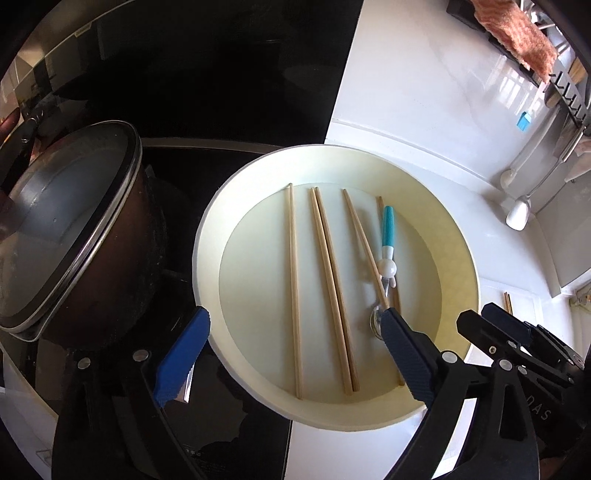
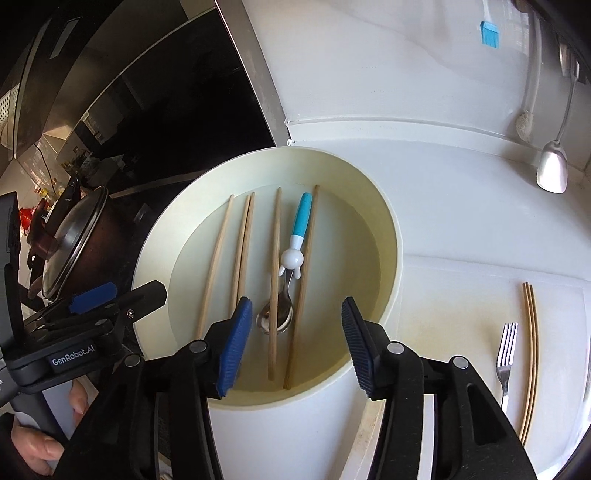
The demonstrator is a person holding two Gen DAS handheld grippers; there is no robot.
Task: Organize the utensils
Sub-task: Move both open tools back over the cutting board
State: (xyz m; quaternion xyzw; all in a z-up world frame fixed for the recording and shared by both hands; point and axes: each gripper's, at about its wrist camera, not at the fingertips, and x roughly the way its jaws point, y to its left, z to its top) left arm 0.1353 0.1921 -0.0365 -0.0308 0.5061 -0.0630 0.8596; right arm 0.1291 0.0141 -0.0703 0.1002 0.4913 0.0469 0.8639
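A round cream basin [image 1: 207, 236] [image 2: 391, 236] holds several wooden chopsticks [image 1: 295, 288] [image 2: 275, 277] lying side by side. Among them lies a small spoon [image 1: 388, 229] [image 2: 301, 218] with a blue handle and a white figure. My left gripper [image 1: 294, 314] hangs open over the basin's near side, its jaws wide and nothing between them. My right gripper [image 2: 296, 302] is open above the spoon's bowl and the near chopstick ends, touching none of them. A fork [image 2: 506, 347] and a chopstick pair [image 2: 530, 354] lie on the white counter to the right.
A dark pot with a glass lid [image 1: 74, 229] [image 2: 74, 236] stands on the black stovetop left of the basin. A ladle [image 2: 552, 170] and a blue brush [image 2: 489, 33] hang at the back right. A person's hand [image 2: 33, 439] holds the left gripper's handle.
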